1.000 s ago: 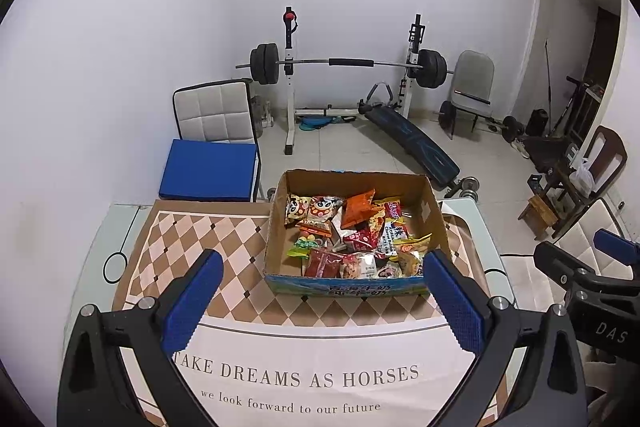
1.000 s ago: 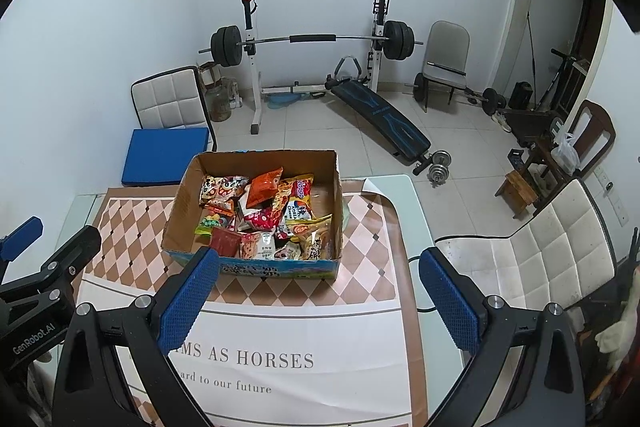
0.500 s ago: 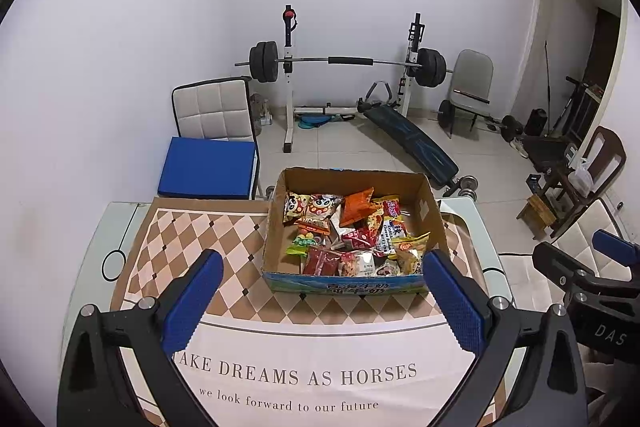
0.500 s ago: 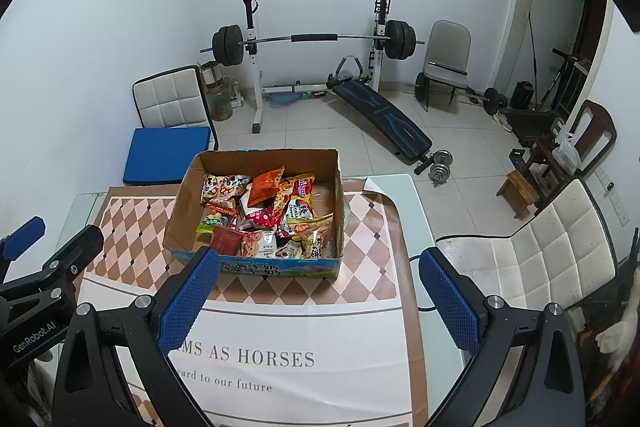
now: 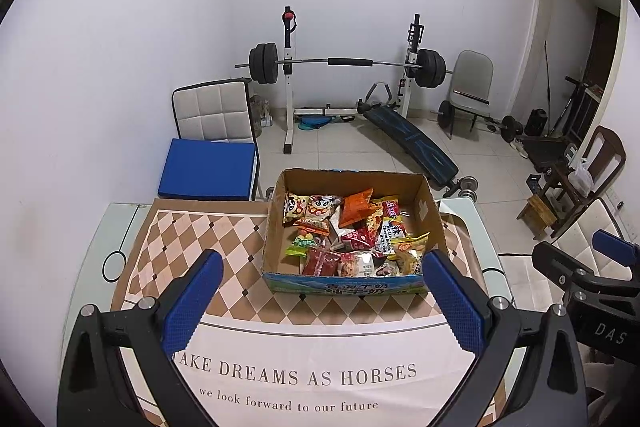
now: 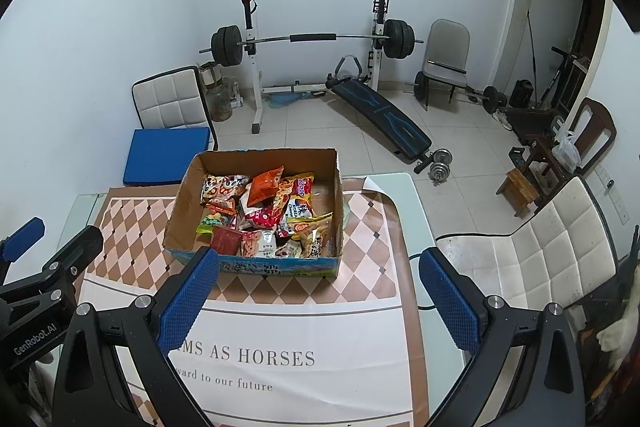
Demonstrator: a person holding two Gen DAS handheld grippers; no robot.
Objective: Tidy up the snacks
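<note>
A cardboard box (image 5: 276, 227) (image 6: 180, 211) stands on the checkered table mat (image 5: 208, 239) (image 6: 368, 227), at the table's far side. It holds several colourful snack packets (image 5: 352, 235) (image 6: 264, 215), with an orange packet (image 5: 356, 205) (image 6: 266, 185) on top. My left gripper (image 5: 320, 297) is open and empty, above the mat in front of the box. My right gripper (image 6: 318, 293) is open and empty, above the mat in front of the box's right half. Each gripper shows at the edge of the other's view.
The mat's white part bears printed words (image 5: 296, 373). A blue cushion (image 5: 208, 169) lies on a white chair behind the table's left. A white chair (image 6: 552, 247) stands to the right. A barbell rack (image 5: 344, 63) and bench (image 5: 412, 143) stand on the floor behind.
Both grippers have drawn back or risen slightly, so the box sits a little farther up in both views. Both stay open and empty.
</note>
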